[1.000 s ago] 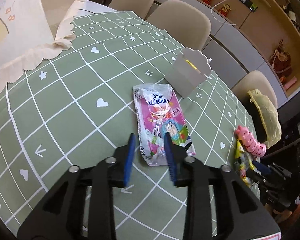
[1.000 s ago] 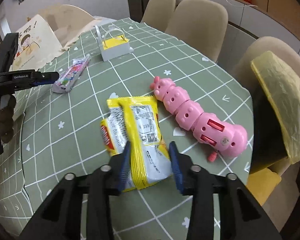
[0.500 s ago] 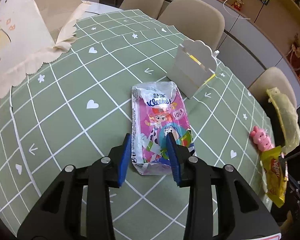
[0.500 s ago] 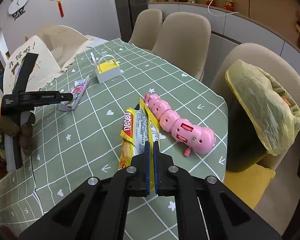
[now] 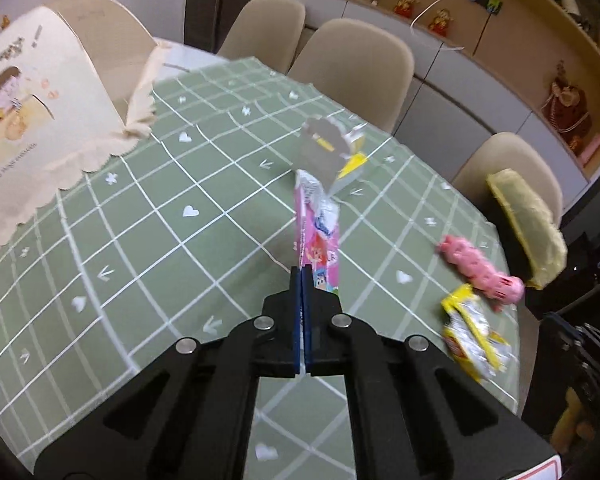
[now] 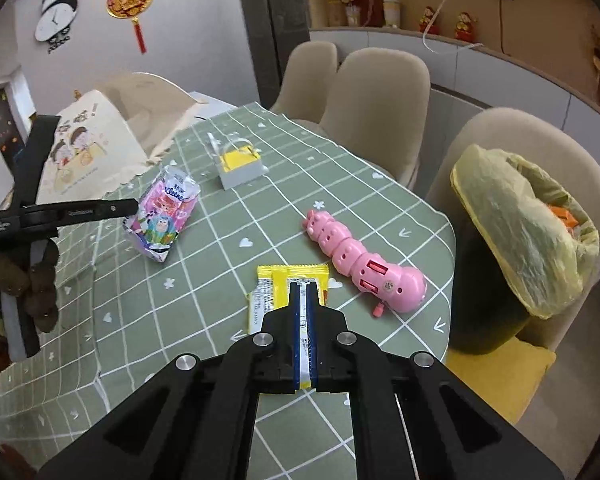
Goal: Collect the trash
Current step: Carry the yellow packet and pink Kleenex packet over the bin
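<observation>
Left gripper point(image 5: 302, 276) clamped on pink tissue pack point(image 5: 318, 236), raised off green tabletop point(image 5: 140, 240), right gripper point(image 6: 305, 292) clamped on yellow snack wrapper point(image 6: 276, 284), beside pink toy point(image 6: 364, 264), lined bin point(image 6: 520, 232) at tabletop edge

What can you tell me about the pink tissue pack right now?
The pink tissue pack is a soft, crinkly plastic packet with cartoon figures and a Kleenex logo on its pale, crumpled top end. It looks flattened and mostly empty. The left hand-held gripper is shut on its lower edge, and in the right wrist view it hangs tilted, seemingly lifted off the green checked tablecloth. It sits in front of the small grey and yellow box, apart from it.
</observation>
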Demonstrator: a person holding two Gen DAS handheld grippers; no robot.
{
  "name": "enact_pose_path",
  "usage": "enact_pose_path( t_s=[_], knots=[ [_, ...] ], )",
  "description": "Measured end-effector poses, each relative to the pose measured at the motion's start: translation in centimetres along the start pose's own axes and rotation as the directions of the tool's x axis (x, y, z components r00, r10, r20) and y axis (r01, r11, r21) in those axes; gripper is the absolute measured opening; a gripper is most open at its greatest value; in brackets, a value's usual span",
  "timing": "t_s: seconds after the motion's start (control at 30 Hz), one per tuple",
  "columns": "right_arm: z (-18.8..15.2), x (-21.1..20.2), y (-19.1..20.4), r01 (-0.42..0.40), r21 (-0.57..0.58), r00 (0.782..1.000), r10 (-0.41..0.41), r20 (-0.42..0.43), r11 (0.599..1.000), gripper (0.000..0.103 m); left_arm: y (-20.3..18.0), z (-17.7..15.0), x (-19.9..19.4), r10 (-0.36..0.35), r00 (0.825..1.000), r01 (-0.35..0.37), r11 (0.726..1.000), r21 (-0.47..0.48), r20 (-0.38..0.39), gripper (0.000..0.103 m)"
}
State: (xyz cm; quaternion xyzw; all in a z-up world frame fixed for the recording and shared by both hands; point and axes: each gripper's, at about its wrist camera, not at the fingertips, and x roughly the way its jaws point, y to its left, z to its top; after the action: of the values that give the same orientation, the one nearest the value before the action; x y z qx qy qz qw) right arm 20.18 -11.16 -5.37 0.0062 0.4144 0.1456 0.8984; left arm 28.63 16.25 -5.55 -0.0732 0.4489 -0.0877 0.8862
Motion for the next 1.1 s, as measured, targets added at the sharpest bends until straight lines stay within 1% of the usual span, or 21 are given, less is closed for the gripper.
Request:
enact_pose_path(
  t_s=[0.07, 0.13, 0.17, 0.2, 0.23, 0.3, 0.37, 0.47, 0.53, 0.57, 0.6, 0.67, 0.73, 0.8, 0.97, 1.1],
  knots=[
    [-0.6, 0.6, -0.6, -0.041, -0.007, 0.998, 0.041, -0.05, 0.999, 0.006, -0.6, -0.4, -1.9, -0.013, 1.0, 0.013, 1.0, 0.004, 0.016, 0.001],
    [-1.5, 1.5, -1.2, -0.038, -0.001, 0.995, 0.038, -0.088, 0.999, 0.009, -1.4, -0.9, -3.7, -0.02, 0.999, 0.02, 1.0, 0.011, 0.028, 0.001],
    [-1.9, 2.0, -1.7, -0.037, 0.016, 0.993, 0.039, -0.108, 0.999, 0.029, -1.7, -1.1, -4.3, -0.025, 0.999, 0.024, 1.0, 0.014, 0.033, 0.001],
    [-2.3, 2.4, -2.1, -0.06, 0.043, 0.992, 0.065, -0.11, 0.997, 0.052, -2.1, -1.5, -5.0, -0.031, 0.999, 0.031, 0.999, 0.013, 0.038, 0.001],
    [-2.5, 2.5, -2.4, -0.074, 0.062, 0.992, 0.08, -0.101, 0.995, 0.055, -2.4, -1.7, -5.4, -0.039, 0.998, 0.039, 0.999, 0.01, 0.039, 0.001],
    [-2.7, 3.2, -2.8, -0.067, 0.1, 0.995, 0.074, -0.069, 0.993, 0.056, -2.8, -2.4, -5.9, -0.061, 0.998, 0.061, 0.998, -0.003, 0.032, 0.001],
    [-2.5, 4.3, -2.5, -0.047, 0.095, 0.996, 0.053, -0.068, 0.994, 0.056, -3.2, -3.0, -5.9, -0.07, 0.997, 0.07, 0.997, -0.015, 0.019, 0.001],
    [-2.3, 6.5, -1.6, -0.042, 0.035, 0.99, 0.046, -0.132, 0.998, 0.056, -3.6, -3.8, -5.5, -0.071, 0.997, 0.07, 0.997, -0.029, -0.008, 0.001],
    [-2.5, 7.4, -1.1, -0.058, -0.01, 0.984, 0.056, -0.172, 0.998, 0.056, -3.8, -4.3, -5.4, -0.073, 0.997, 0.072, 0.997, -0.035, -0.014, 0.001],
    [-2.6, 7.2, -1.0, -0.056, -0.027, 0.985, 0.05, -0.165, 0.998, 0.054, -3.8, -4.4, -5.4, -0.072, 0.997, 0.072, 0.997, -0.038, -0.012, 0.001],
    [-2.6, 7.1, -1.0, -0.06, -0.025, 0.983, 0.055, -0.174, 0.998, 0.041, -3.7, -4.4, -5.5, -0.072, 0.997, 0.071, 0.996, -0.047, -0.01, 0.001],
    [-2.6, 6.5, -1.5, -0.052, -0.011, 0.981, 0.049, -0.187, 0.999, 0.036, -3.7, -4.4, -5.7, -0.076, 0.997, 0.075, 0.995, -0.067, -0.005, 0.001],
    [-2.5, 5.2, -1.9, -0.043, -0.029, 0.985, 0.037, -0.168, 0.999, 0.032, -3.9, -4.2, -5.9, -0.08, 0.997, 0.08, 0.994, -0.073, 0.001, 0.001],
    [-2.0, 2.9, -2.6, -0.051, -0.035, 0.99, 0.046, -0.134, 0.998, 0.029, -4.6, -3.8, -6.3, -0.088, 0.996, 0.089, 0.994, -0.07, 0.019, 0.001],
    [0.6, -3.1, -5.4, -0.071, -0.028, 0.997, 0.071, -0.018, 0.997, 0.029, -7.2, -2.2, -7.9, -0.111, 0.991, 0.116, 0.992, -0.051, 0.081, 0.001],
    [3.2, -6.6, -7.7, -0.074, -0.06, 0.994, 0.078, 0.075, 0.995, 0.029, -10.7, -0.3, -9.4, -0.108, 0.983, 0.111, 0.994, -0.017, 0.148, 0.001]
  ],
)
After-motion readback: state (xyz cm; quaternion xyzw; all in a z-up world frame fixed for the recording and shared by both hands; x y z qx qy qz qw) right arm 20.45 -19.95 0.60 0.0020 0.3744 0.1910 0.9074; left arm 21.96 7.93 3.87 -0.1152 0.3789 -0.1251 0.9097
